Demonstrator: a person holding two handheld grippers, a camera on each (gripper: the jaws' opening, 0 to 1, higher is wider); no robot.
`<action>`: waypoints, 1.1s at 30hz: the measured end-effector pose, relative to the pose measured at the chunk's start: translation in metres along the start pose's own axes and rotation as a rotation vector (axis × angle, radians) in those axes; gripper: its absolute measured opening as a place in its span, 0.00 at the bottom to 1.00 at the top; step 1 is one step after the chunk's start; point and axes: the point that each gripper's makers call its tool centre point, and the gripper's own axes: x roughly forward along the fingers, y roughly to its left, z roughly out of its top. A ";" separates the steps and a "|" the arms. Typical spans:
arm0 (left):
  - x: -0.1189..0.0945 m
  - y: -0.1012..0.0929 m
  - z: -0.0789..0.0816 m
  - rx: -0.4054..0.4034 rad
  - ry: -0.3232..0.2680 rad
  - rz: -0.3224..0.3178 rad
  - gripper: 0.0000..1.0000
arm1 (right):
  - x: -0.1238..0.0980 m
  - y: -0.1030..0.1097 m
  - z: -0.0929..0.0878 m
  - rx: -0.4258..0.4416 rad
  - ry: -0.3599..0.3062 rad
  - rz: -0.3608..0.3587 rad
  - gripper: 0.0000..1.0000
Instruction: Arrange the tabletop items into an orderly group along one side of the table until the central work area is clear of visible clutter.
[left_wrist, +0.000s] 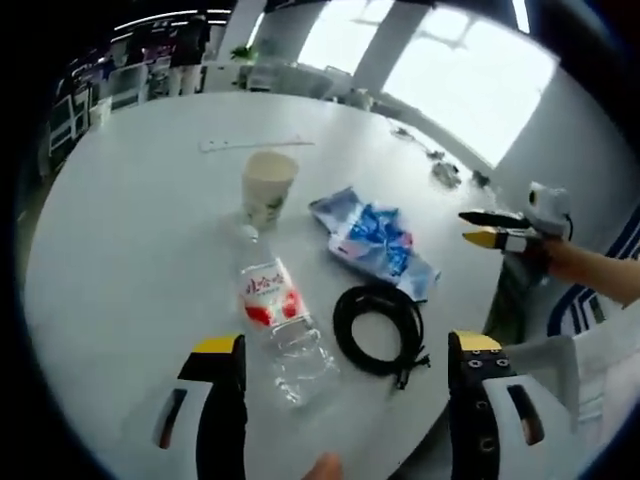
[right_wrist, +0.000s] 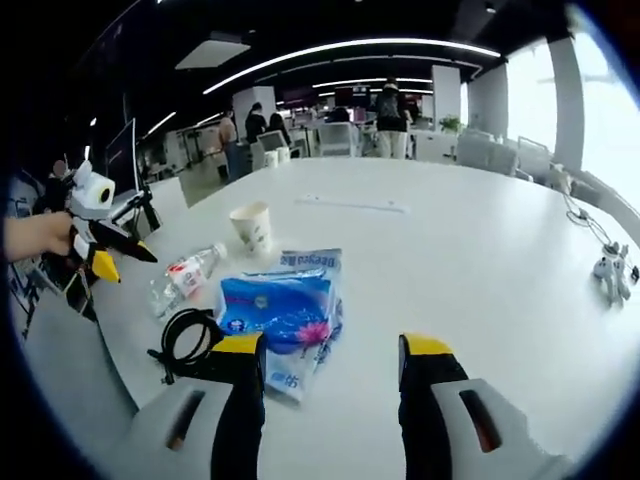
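Note:
A clear water bottle (left_wrist: 280, 320) with a red label lies on the white round table (left_wrist: 130, 260), just ahead of my open left gripper (left_wrist: 347, 345). A coiled black cable (left_wrist: 380, 328) lies right of the bottle. Beyond them are a blue tissue pack (left_wrist: 375, 240) and an upright paper cup (left_wrist: 268, 185). My right gripper (left_wrist: 488, 228) hovers off the table's right edge. In the right gripper view, my right gripper (right_wrist: 332, 348) is open, with the tissue pack (right_wrist: 285, 305) just before its left jaw. The cup (right_wrist: 252, 228), bottle (right_wrist: 185, 275), cable (right_wrist: 185, 335) and left gripper (right_wrist: 118, 258) lie to the left.
A thin white strip (right_wrist: 350, 205) lies farther across the table. A small white plug with a cord (right_wrist: 610, 270) rests near the window-side edge. Chairs, desks and several people (right_wrist: 385, 110) stand beyond the table. A sleeve (left_wrist: 600, 270) reaches in from the right.

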 end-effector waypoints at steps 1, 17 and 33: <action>0.002 0.002 0.000 -0.009 0.000 0.006 0.79 | -0.001 0.000 0.000 0.001 -0.001 0.000 0.50; 0.023 0.021 -0.002 -0.117 0.020 0.059 0.76 | -0.014 -0.001 -0.021 0.061 0.002 -0.016 0.50; 0.045 0.035 -0.010 -0.166 0.062 0.128 0.69 | -0.035 -0.013 -0.038 0.105 0.006 -0.059 0.49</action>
